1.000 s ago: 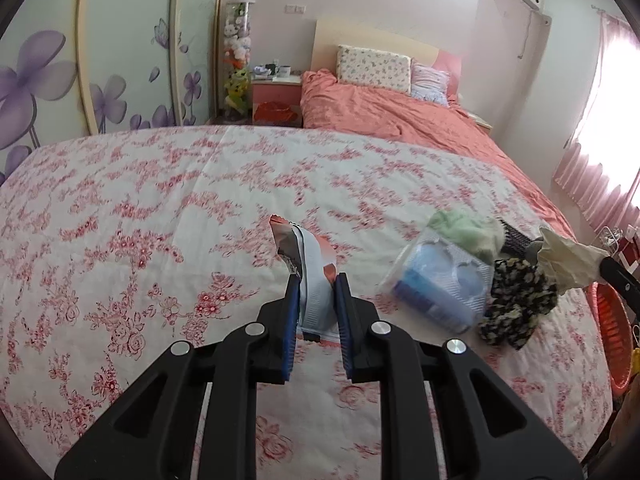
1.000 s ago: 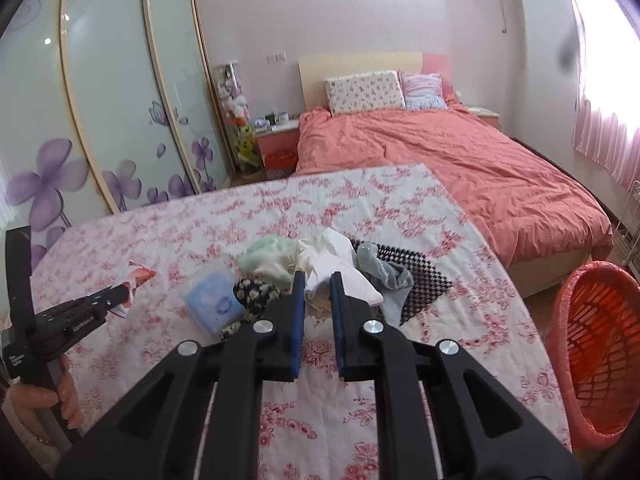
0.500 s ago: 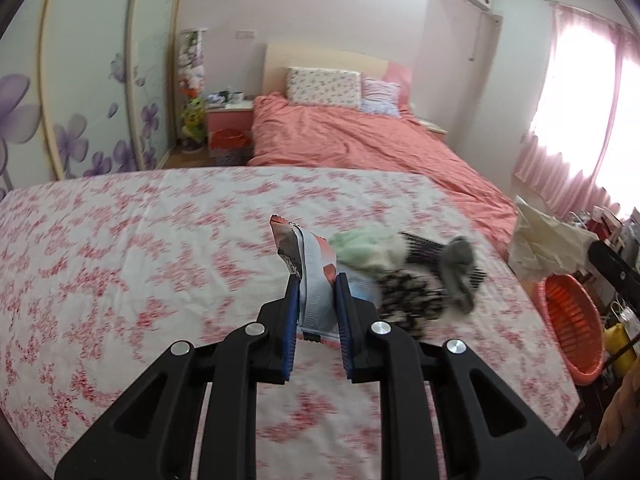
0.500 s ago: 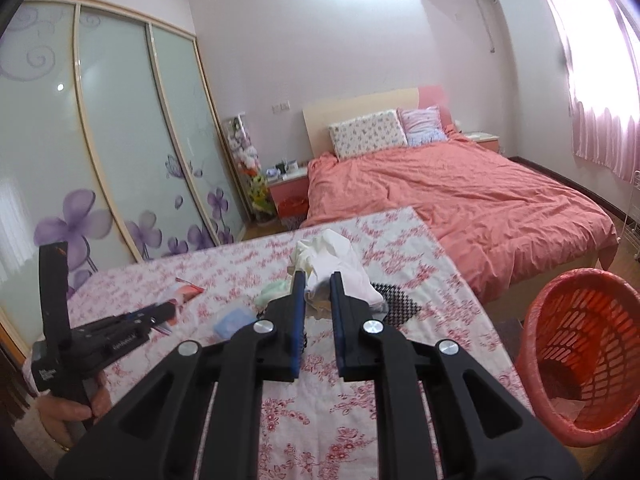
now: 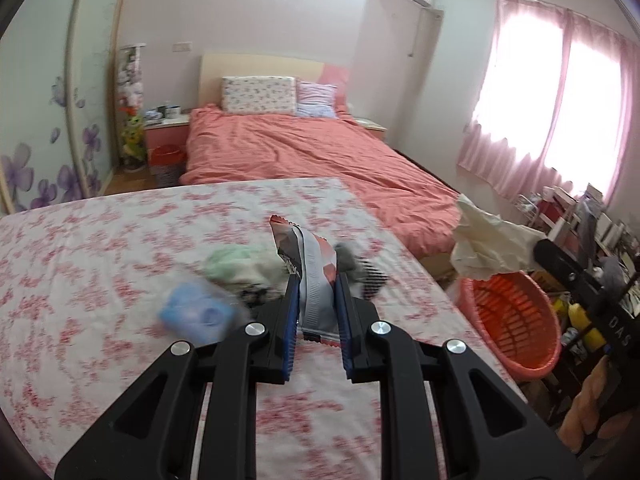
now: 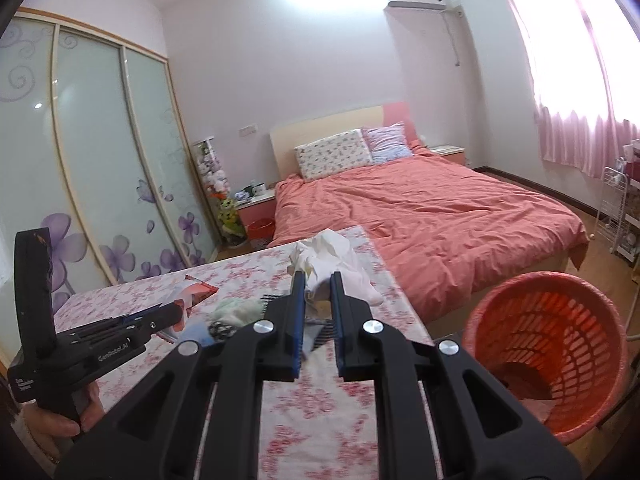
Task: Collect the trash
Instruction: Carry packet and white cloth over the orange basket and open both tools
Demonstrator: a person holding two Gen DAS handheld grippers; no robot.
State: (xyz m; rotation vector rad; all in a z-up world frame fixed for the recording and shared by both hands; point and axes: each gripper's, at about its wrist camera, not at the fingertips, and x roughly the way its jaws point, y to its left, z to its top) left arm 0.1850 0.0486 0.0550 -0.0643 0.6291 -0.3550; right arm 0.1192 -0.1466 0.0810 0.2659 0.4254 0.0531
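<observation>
My left gripper (image 5: 316,284) is shut on a crinkled red, white and grey snack wrapper (image 5: 310,268), held above the flowered bed cover (image 5: 100,248). In the right wrist view that wrapper (image 6: 196,294) sticks out of the left gripper (image 6: 176,312) at the left. My right gripper (image 6: 318,280) is shut on a crumpled white tissue wad (image 6: 328,258), which hangs in the left wrist view as the tissue wad (image 5: 484,242) just above the orange slatted basket (image 5: 512,320). The basket (image 6: 548,348) stands on the floor, right of the bed's corner.
A pale green cloth (image 5: 236,264), a blue-lidded clear pack (image 5: 196,314), a dark patterned cloth and a grey sock (image 5: 348,256) lie on the flowered cover. A salmon-covered bed (image 6: 432,208) lies beyond. Cluttered shelves (image 5: 576,216) and pink curtains are at the right.
Both grippers rose and swung right toward the basket, still holding wrapper and tissue. The pile on the cover slid left in the left wrist view; the basket looms larger in both.
</observation>
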